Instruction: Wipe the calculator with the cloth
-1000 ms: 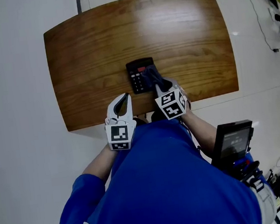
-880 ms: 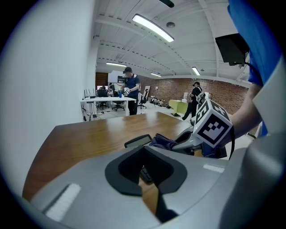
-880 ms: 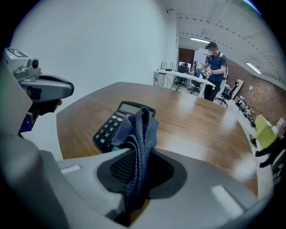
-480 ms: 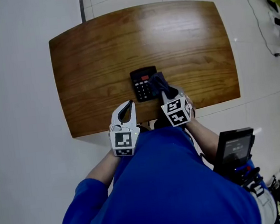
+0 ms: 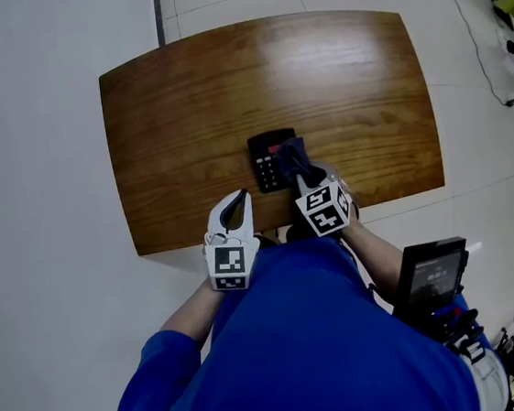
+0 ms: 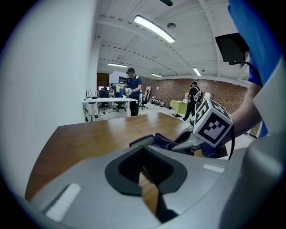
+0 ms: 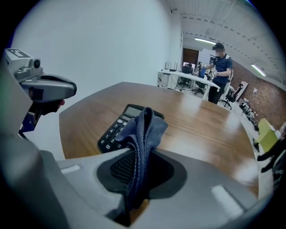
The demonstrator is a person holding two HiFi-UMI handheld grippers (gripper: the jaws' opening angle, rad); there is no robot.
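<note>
Risk: right gripper [image 5: 297,170] clamps the cloth [image 7: 143,134], left gripper [image 5: 236,200] sits closed and empty, so the unsecured calculator [image 7: 115,129] may slide.

Calculator [image 5: 265,162] right side under cloth [image 5: 291,155] — key labels too small; cloth tail buried between right gripper [image 7: 136,176] jaws.

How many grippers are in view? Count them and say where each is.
2. The left gripper hangs shut and empty over the near edge of the table, left of the calculator. The right gripper is shut on the cloth, over the calculator's right side.
</note>
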